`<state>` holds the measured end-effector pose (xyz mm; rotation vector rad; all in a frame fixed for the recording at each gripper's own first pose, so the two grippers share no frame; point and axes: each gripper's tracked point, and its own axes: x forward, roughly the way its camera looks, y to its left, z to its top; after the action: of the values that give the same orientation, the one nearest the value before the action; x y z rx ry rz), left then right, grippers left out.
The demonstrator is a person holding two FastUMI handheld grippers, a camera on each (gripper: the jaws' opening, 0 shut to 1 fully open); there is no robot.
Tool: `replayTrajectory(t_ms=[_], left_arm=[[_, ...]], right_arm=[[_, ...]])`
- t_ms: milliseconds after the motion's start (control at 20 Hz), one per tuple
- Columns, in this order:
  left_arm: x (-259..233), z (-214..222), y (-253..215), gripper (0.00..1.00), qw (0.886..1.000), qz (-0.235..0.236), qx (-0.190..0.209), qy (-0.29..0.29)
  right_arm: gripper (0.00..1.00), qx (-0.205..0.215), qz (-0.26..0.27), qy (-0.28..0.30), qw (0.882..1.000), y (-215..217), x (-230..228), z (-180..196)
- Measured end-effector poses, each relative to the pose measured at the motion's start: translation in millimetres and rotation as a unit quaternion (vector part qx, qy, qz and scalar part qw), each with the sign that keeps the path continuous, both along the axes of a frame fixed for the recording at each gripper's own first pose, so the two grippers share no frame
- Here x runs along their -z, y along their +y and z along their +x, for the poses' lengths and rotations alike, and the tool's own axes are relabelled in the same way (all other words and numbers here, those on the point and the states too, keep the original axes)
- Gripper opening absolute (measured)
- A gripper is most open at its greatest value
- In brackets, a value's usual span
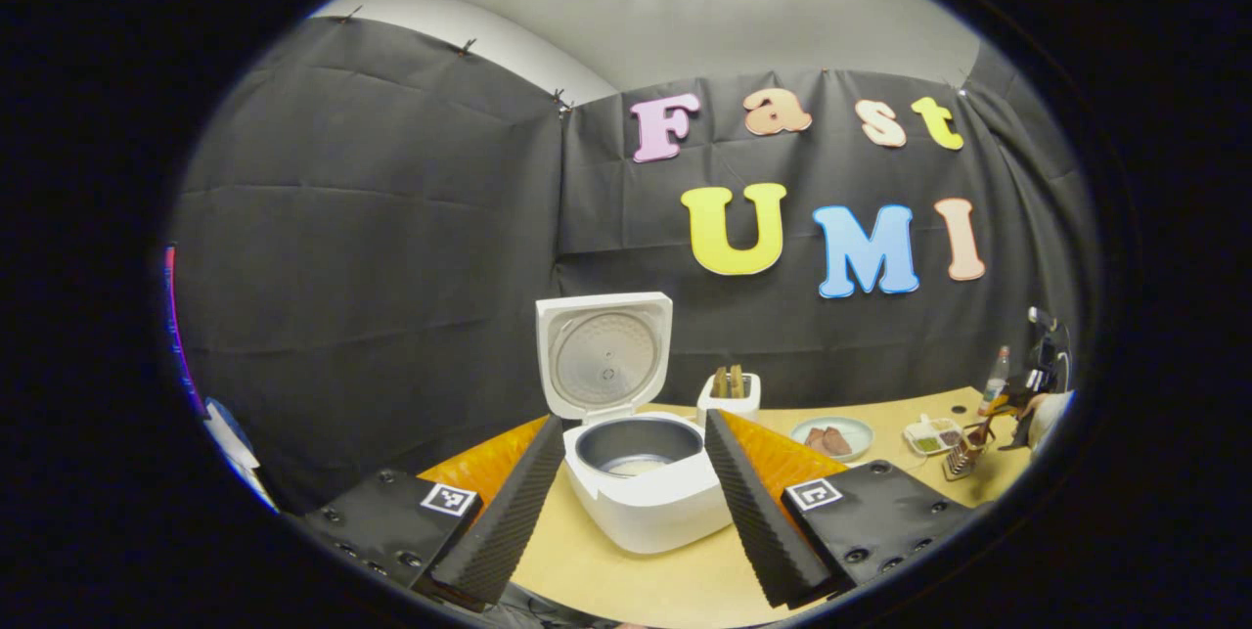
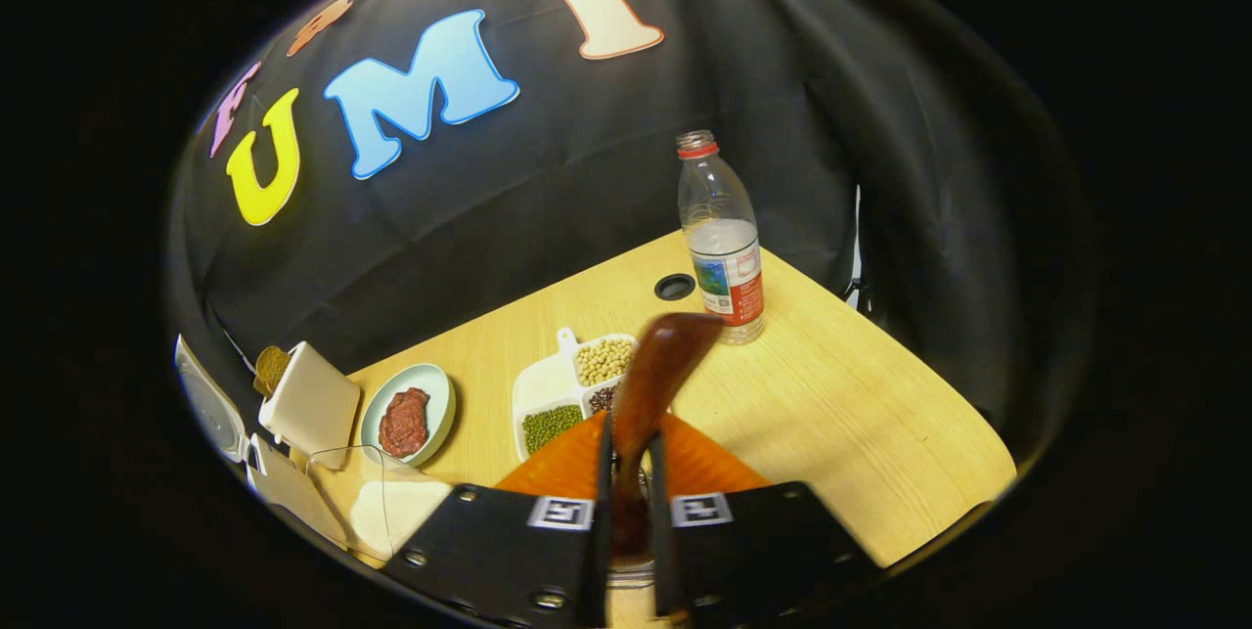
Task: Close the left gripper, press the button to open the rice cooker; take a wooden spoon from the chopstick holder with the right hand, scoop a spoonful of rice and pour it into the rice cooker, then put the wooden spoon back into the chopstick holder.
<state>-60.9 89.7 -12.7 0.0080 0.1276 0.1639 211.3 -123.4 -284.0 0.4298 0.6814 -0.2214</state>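
Observation:
The white rice cooker stands open, lid upright, with a pale layer at the bottom of its grey pot. My left gripper is open just in front of it, a finger on either side, touching nothing. My right gripper is shut on the brown wooden spoon, whose rounded end sticks out forward above the table. In the left gripper view the right gripper is at the far right, with the spoon above a metal chopstick holder. A clear container of rice sits at lower left.
On the wooden table are a white box with brown pieces in it, a plate of red meat, a divided dish of beans and a plastic bottle. A round hole is near the back edge.

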Motion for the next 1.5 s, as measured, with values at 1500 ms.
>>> replayTrajectory(t_ms=[1500], left_arm=[[26.6, 13.1, 92.0, 0.99, 0.999, -0.033, 0.011, -0.005]], right_arm=[[0.07, -0.125, -0.083, -0.127, 0.980, 212.9, -101.5, 11.3]])
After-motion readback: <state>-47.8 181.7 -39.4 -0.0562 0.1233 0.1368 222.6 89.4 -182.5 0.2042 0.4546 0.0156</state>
